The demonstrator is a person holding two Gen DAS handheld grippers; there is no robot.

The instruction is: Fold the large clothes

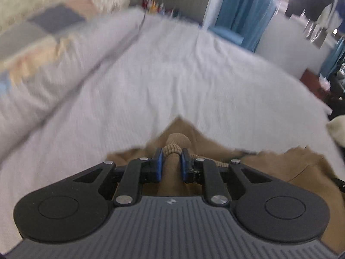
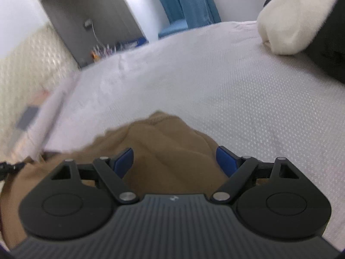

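Fabric fills the lower part of your left wrist view: the tan garment (image 1: 280,168) lies bunched on the white bedspread (image 1: 172,75), and your left gripper (image 1: 171,161) is clenched on a ribbed cuff (image 1: 172,149), the blue pads pinching the knit from both sides. From the right wrist view, your right gripper (image 2: 174,161) hangs over the same tan garment (image 2: 163,146), its jaws spread wide with a rumpled hump of cloth between them but no pad pressing on it. A cream pillow (image 2: 291,21) sits at the far corner of the bed, well apart from the work. You look to be at the gathering step, one sleeve end secured and the second grasp not yet made. Next you likely need to bring the right jaws down onto an edge or the other sleeve, close firmly, then lift both ends to spread the piece flat.
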